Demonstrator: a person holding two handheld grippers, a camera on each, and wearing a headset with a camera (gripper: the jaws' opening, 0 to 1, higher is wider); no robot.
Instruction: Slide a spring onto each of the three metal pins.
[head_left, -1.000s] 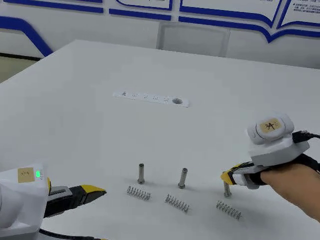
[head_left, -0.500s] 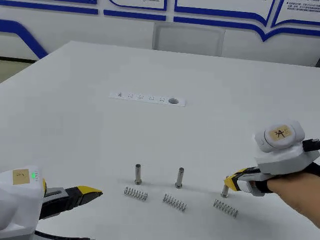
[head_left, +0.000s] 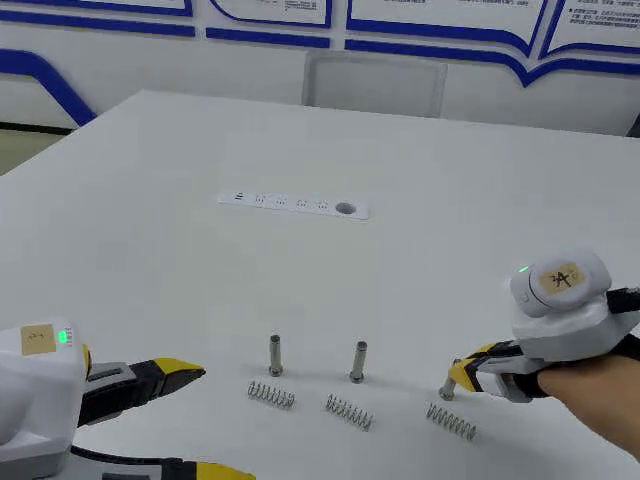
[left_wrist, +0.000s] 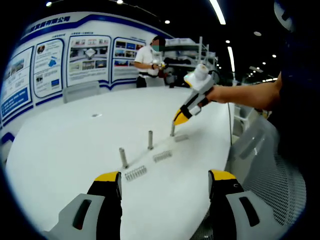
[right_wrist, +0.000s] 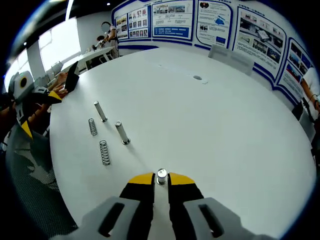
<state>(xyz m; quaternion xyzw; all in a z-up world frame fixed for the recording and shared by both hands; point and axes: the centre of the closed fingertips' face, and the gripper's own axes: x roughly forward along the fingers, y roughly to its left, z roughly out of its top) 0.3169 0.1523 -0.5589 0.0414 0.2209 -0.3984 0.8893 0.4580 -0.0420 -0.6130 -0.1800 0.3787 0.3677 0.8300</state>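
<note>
Right gripper: jaws clenched on the top of the rightmost pin, which stands upright on the white table. The right gripper view confirms both yellow tips closed against the pin's head. Left gripper: jaws spread wide, holding nothing, positioned low at the near-left part of the table, well apart from the parts. Middle pin and leftmost pin stand upright and bare, in a row with the gripped one. Three coil springs lie flat on the table, one just in front of each pin: leftmost spring, middle spring, rightmost spring. All three are off the pins. Power strip sits recessed in the table farther back. Grey chair stands at the far edge.
</note>
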